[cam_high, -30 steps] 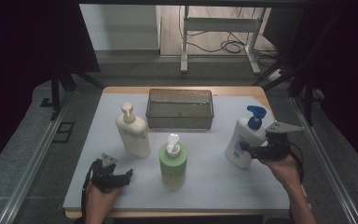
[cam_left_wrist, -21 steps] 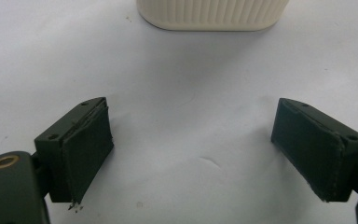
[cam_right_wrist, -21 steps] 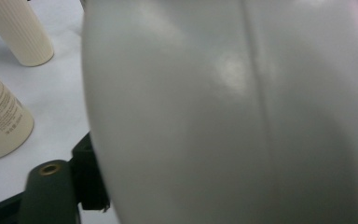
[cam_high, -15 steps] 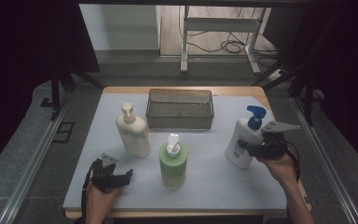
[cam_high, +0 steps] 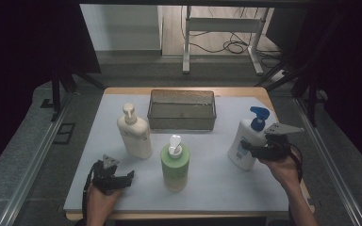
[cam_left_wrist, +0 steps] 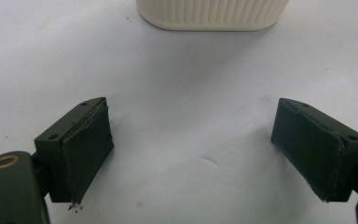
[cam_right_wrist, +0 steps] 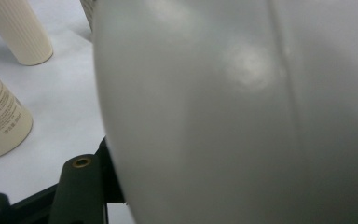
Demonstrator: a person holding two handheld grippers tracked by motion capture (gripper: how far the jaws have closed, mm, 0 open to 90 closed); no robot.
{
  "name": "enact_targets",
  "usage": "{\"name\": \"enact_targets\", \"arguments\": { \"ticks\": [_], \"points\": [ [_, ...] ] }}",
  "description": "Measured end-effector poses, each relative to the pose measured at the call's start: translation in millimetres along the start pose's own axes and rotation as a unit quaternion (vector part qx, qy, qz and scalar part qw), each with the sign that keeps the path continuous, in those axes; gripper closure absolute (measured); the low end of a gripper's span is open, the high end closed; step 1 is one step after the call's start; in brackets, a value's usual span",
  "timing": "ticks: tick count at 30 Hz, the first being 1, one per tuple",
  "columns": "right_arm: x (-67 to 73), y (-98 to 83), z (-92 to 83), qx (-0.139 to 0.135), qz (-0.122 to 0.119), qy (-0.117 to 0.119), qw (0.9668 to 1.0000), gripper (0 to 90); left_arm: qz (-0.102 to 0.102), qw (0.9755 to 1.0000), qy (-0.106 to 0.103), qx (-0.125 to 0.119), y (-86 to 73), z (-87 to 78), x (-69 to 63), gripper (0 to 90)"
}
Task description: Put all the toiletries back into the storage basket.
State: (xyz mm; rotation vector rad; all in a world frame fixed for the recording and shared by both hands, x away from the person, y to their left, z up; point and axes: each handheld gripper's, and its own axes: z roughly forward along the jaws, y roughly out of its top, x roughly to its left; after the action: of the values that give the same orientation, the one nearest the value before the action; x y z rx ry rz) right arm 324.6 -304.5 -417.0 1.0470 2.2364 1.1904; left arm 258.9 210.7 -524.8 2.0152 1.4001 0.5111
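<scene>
White pump bottle [cam_high: 243,147] with the blue top stands at the table's [cam_high: 217,186] right side, well clear of the wire basket [cam_high: 182,109]. Right gripper [cam_high: 253,149] has just been closing – now clamped on its rounded belly. Left gripper [cam_high: 121,179] rests spread apart, holding nothing. Slick curved plastic, so I'd guess it could slip or tip on lifting – and bump the green bottle [cam_high: 175,165] nearby.

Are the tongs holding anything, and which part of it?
The right tongs have just closed on the lower body of the white bottle with the blue pump. The left tongs are open with nothing between them.
</scene>
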Motion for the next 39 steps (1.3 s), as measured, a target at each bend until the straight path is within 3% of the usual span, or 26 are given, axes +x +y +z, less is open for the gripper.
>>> {"name": "enact_targets", "arguments": {
  "ticks": [9, 20, 39],
  "points": [
    [0.7, 3.8, -3.5, -0.009, 0.006, 0.006, 0.9999, 37.6, 0.000, 1.0000, 0.000, 0.000, 0.0, 0.0, 0.0, 11.6],
    [7.5, 19.3, -4.9, -0.011, -0.004, 0.007, 0.9999, 37.7, 0.000, 1.0000, 0.000, 0.000, -0.1, 0.0, 0.0, 11.6],
    [20.4, 46.9, 11.5, -0.014, -0.013, 0.016, 0.9997, 37.7, 0.000, 1.0000, 0.000, 0.000, -0.2, 0.0, 0.0, 11.6]
  ]
}}
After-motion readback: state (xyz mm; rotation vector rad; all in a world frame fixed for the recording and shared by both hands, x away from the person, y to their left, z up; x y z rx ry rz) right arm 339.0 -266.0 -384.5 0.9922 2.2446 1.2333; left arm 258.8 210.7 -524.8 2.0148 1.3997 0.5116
